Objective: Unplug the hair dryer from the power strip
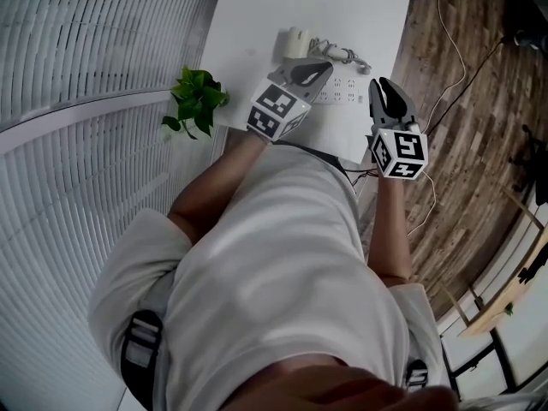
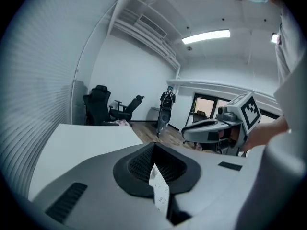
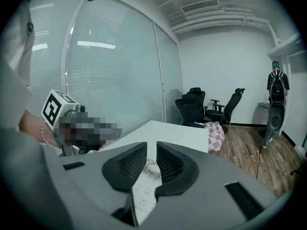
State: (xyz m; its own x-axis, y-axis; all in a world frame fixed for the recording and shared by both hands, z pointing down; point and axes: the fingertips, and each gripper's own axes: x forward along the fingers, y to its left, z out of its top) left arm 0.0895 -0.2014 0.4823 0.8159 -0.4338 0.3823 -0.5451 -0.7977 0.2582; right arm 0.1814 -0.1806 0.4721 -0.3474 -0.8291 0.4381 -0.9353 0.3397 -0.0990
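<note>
White shirt [image 1: 282,264], power strip [image 1: 344,86] on white table [image 1: 257,24], wood floor [image 1: 467,101], office chairs [image 3: 204,107]

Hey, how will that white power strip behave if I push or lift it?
Likely slides easily: the power strip looks slim and light on the smooth table. It looks rigid, so it should lift in one piece without sagging.

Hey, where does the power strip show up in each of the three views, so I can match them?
Head view: the power strip lies upper middle, on the white table.
Left gripper view: lower middle, a white sliver below where the jaws meet.
Right gripper view: lower middle, seen through the narrow gap between the jaws.
Shared landmark: the white table, under the strip in all three.
</note>
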